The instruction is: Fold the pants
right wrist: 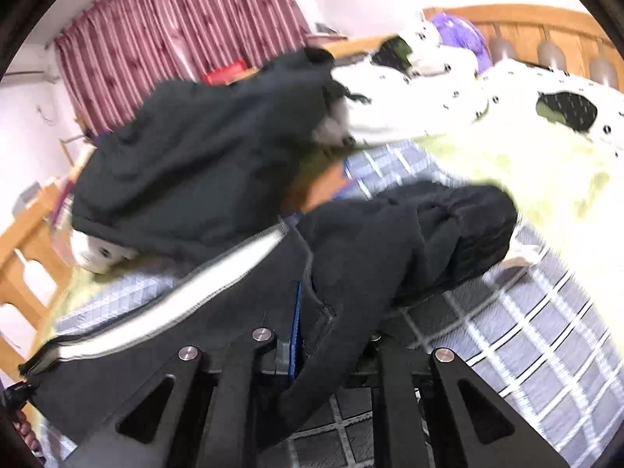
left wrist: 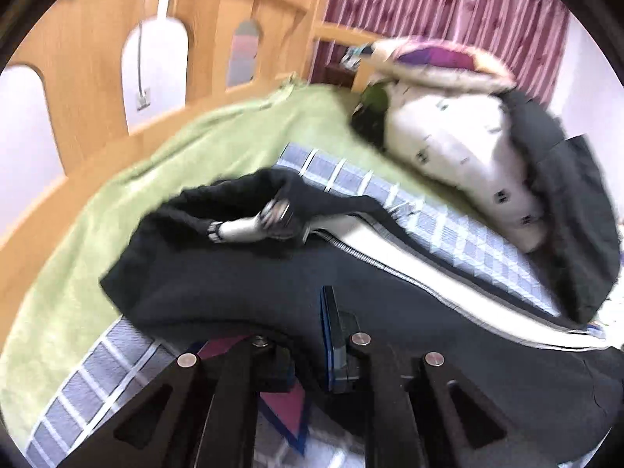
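The pants (left wrist: 241, 280) are dark grey with a white side stripe (left wrist: 448, 292) and lie across a blue-and-white checked sheet (left wrist: 448, 226). My left gripper (left wrist: 329, 335) is shut on the pants fabric at its edge. In the right wrist view the pants (right wrist: 241, 304) drape over my right gripper (right wrist: 308, 335), which is shut on the cloth beside the white stripe (right wrist: 187, 292). A bunched part of the pants (right wrist: 440, 234) lies ahead to the right. Both views are motion-blurred.
A green blanket (left wrist: 156, 163) covers the bed. A white spotted jacket (left wrist: 460, 148) and a dark coat (right wrist: 202, 156) are heaped at the far end. A wooden bed rail (left wrist: 78, 58) runs on the left; pink striped curtains (right wrist: 175, 31) hang behind.
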